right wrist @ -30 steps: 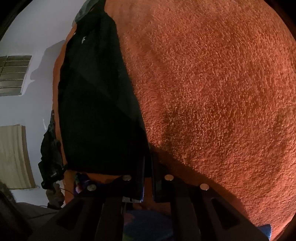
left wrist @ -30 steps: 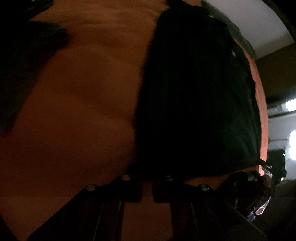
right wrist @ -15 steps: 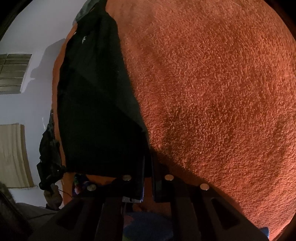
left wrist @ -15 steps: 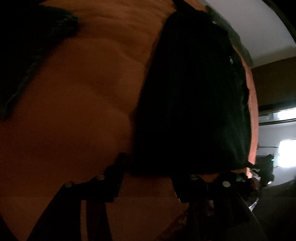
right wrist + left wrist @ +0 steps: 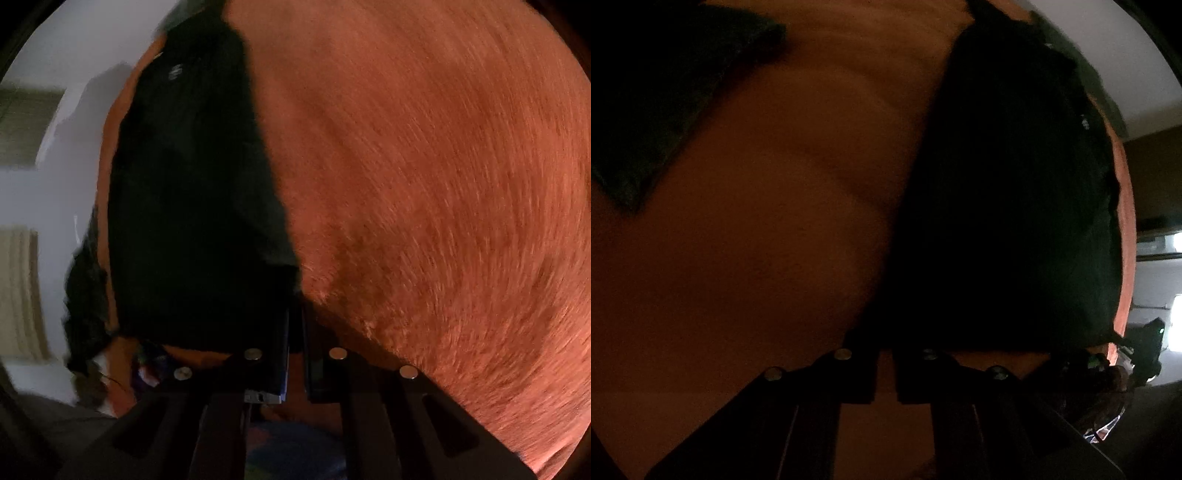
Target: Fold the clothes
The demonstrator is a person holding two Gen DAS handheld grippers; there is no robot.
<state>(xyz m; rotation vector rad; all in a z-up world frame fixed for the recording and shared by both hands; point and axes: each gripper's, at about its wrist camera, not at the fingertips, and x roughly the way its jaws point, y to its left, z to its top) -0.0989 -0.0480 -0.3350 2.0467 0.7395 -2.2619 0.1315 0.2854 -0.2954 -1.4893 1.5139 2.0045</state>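
Both tools pinch corners of the black garment point(image 5: 192, 221) on the orange blanket point(image 5: 424, 184): left tool point(image 5: 885, 363), right tool point(image 5: 295, 332), jaws pressed together

My left wrist view looks steeply down, close over the orange blanket point(image 5: 757, 229); my right looks down too. Both share the black garment point(image 5: 192, 221) at the blanket's edge.

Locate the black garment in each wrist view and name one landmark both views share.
Left wrist: black garment fills the right-centre, above the left gripper.
Right wrist: it lies left of centre, its corner at the right gripper.
Shared landmark: the orange blanket beneath it.
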